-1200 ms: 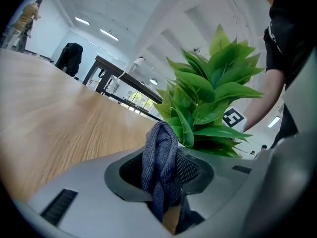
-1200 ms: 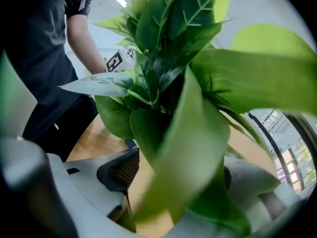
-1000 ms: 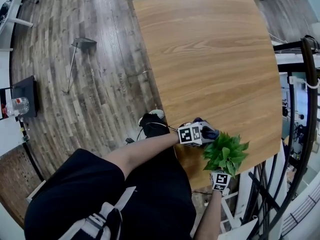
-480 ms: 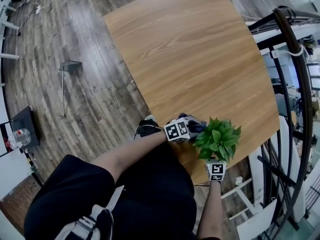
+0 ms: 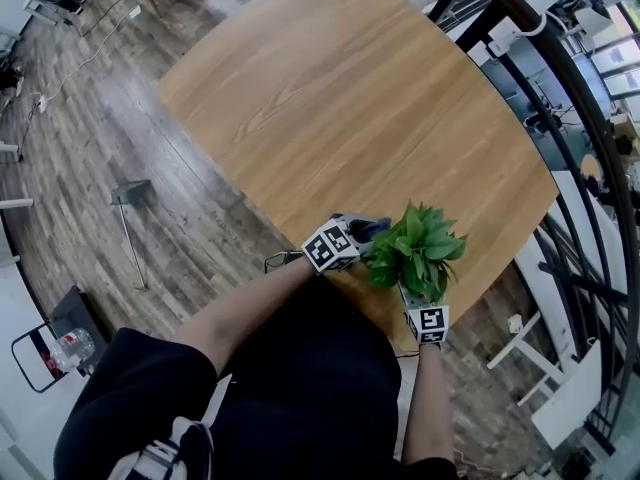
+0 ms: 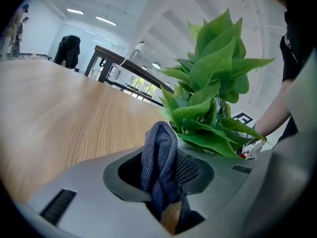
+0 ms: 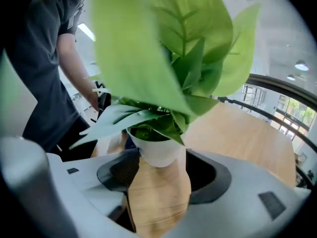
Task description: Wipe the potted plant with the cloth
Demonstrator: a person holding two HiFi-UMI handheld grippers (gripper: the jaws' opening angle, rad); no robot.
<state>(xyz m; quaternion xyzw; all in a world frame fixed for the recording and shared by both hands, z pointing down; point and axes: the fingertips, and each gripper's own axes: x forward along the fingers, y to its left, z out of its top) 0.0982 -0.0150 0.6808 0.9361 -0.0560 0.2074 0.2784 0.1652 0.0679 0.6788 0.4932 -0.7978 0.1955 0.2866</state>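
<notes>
Left fingers (image 6: 197, 170) pinching cloth (image 6: 158, 162), right fingers (image 7: 218, 178) gripping pot (image 7: 156, 150)

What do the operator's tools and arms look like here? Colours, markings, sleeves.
Left tool and right tool: light grey moulded shells, dark recess round the jaws. Each carries a white cube with black square markers. Person wears a black short-sleeved top; forearms bare.

Head view looks steeply down; both gripper views closely share the plant (image 6: 213, 78).

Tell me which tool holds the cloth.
The left tool: the dark blue cloth is pinched in its jaws. The right tool holds only the white pot.
</notes>
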